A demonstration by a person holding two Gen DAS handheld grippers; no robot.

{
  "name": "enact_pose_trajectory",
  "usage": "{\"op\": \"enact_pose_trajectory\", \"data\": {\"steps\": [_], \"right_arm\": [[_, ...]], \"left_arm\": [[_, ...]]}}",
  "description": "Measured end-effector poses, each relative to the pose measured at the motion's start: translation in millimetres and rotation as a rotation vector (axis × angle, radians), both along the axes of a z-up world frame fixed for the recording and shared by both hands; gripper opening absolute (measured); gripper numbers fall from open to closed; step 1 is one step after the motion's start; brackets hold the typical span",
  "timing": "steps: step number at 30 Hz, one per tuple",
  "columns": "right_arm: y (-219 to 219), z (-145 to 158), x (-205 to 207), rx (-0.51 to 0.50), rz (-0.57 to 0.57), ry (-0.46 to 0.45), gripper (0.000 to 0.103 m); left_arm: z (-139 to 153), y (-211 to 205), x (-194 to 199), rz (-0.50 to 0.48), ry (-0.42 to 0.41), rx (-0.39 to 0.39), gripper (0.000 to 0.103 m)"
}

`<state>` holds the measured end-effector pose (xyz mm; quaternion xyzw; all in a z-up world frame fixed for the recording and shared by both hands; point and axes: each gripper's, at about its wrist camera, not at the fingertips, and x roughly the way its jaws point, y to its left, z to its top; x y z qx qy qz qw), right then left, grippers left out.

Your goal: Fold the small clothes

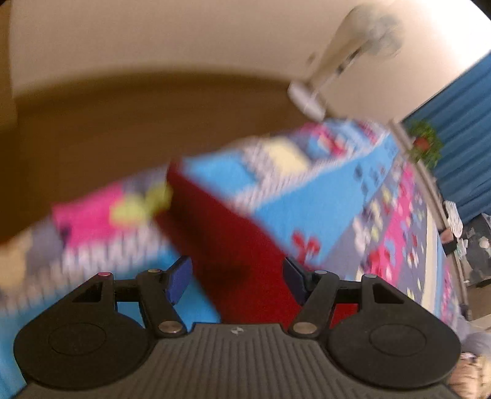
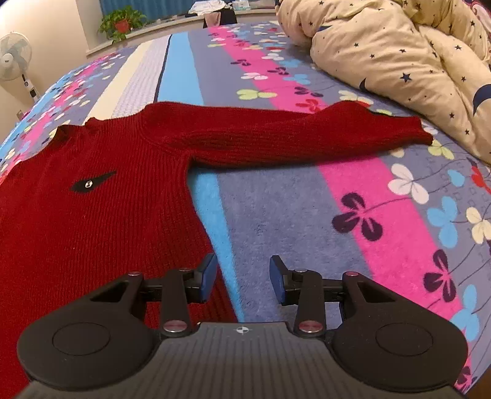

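A dark red knit sweater [image 2: 92, 221] lies flat on the flowered, striped bed cover [image 2: 307, 214], with one sleeve [image 2: 307, 135] stretched out to the right. A black patch with a silver stud [image 2: 89, 184] sits on its chest. My right gripper [image 2: 243, 264] hovers open at the sweater's right side edge, its left finger over the knit and its right finger over bare cover. The left wrist view is blurred. There a red band of the sweater [image 1: 227, 233] runs under and between the fingers of my left gripper [image 1: 236, 267], which stands wide open and grips nothing.
A bunched cream quilt with dark stars [image 2: 399, 55] fills the bed's far right, close to the sleeve's cuff. A standing fan [image 2: 13, 58] and a potted plant [image 2: 121, 21] stand beyond the bed's far edge. The fan [image 1: 362, 36] also shows in the left wrist view.
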<state>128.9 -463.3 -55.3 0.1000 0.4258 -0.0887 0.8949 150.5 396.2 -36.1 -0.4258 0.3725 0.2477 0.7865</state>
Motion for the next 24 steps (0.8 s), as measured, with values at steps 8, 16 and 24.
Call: {"op": "enact_pose_trajectory", "data": {"steps": [8, 16, 24], "right_arm": [[13.9, -17.9, 8.0, -0.009, 0.072, 0.12, 0.043], [4.6, -18.2, 2.6, 0.04, 0.046, 0.12, 0.046], [-3.9, -17.3, -5.8, 0.077, 0.061, 0.124, 0.046]], "left_arm": [[-26.1, -12.0, 32.3, -0.09, 0.062, 0.131, 0.042], [37.7, -36.6, 23.7, -0.08, -0.216, 0.524, 0.039], [33.0, -97.4, 12.7, -0.287, -0.113, 0.325, 0.062]]}}
